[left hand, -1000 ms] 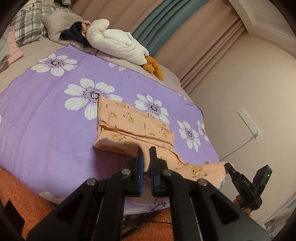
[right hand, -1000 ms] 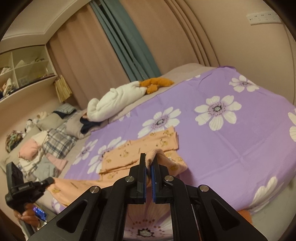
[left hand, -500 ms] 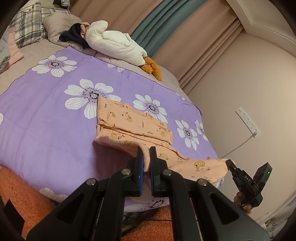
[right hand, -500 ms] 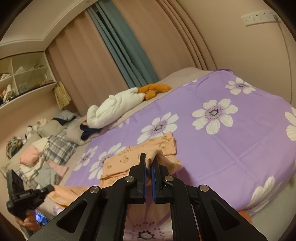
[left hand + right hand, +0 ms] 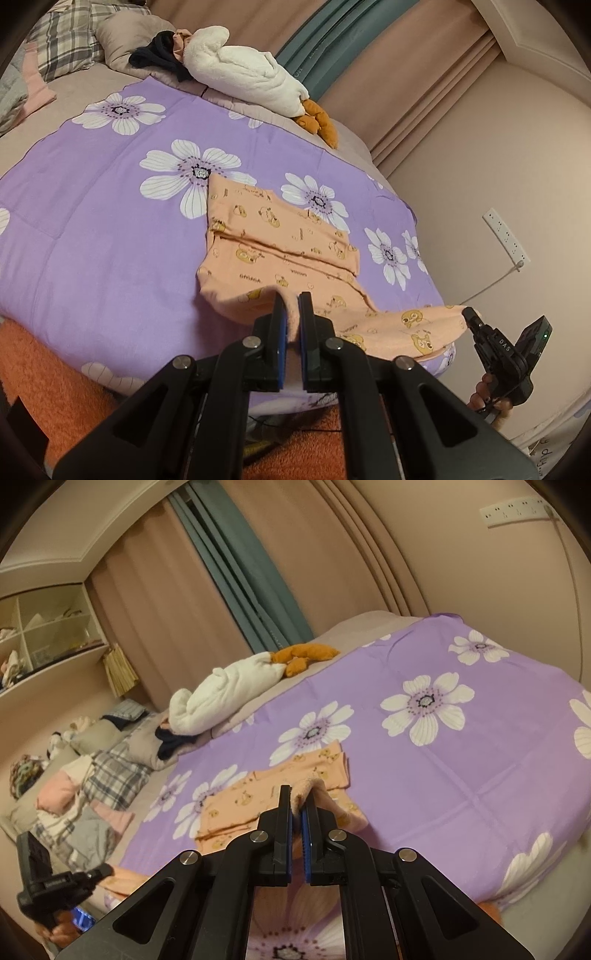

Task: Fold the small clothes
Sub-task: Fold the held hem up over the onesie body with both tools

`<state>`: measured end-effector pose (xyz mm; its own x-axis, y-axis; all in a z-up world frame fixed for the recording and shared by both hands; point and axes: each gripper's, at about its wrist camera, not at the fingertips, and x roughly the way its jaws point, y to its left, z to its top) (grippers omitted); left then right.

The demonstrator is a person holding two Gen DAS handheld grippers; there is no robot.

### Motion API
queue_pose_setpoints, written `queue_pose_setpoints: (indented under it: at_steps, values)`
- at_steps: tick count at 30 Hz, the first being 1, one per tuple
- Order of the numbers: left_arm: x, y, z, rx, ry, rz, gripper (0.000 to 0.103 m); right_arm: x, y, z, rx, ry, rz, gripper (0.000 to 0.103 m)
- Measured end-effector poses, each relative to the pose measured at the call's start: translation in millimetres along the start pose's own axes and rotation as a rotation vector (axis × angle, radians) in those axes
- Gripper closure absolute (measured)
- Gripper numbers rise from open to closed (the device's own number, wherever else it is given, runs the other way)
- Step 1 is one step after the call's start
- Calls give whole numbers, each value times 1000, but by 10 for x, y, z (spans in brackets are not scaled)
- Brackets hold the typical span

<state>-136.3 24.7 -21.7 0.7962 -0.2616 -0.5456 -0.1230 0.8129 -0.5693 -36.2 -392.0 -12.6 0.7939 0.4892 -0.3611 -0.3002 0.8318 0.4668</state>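
Observation:
A peach garment printed with yellow cartoon figures lies partly folded on the purple flowered bedspread. Its near edge is lifted off the bed and stretched between both grippers. My left gripper is shut on the left end of that edge, with cloth bunched between the pads. My right gripper is shut on the other end of the garment. In the left wrist view the right gripper shows at the garment's far right corner. In the right wrist view the left gripper shows at the lower left, held by a hand.
A white plush toy with orange feet lies at the far side of the bed. Pillows and a pile of clothes sit at the head. An orange rug covers the floor by the bed. A wall socket with a cable is to the right.
Both grippers keep their hold on the garment's edge. In the right wrist view the left gripper has drifted slightly lower; the garment has barely shifted.

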Motion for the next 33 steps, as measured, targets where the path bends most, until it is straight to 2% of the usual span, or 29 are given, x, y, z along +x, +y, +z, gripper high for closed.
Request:
queue_pose_setpoints:
  at_steps: [6,19,33]
  values:
    - [193,4,278,-14,-30,-3,98,185,1,110,-2,19,-7,97]
    - [691,-33,1007,-3,-66,45,98,832,62,507,-4,84,-27,97]
    - [1521,319,1459,-71,27,125,98,1799,87,734,3,227,-49,97]
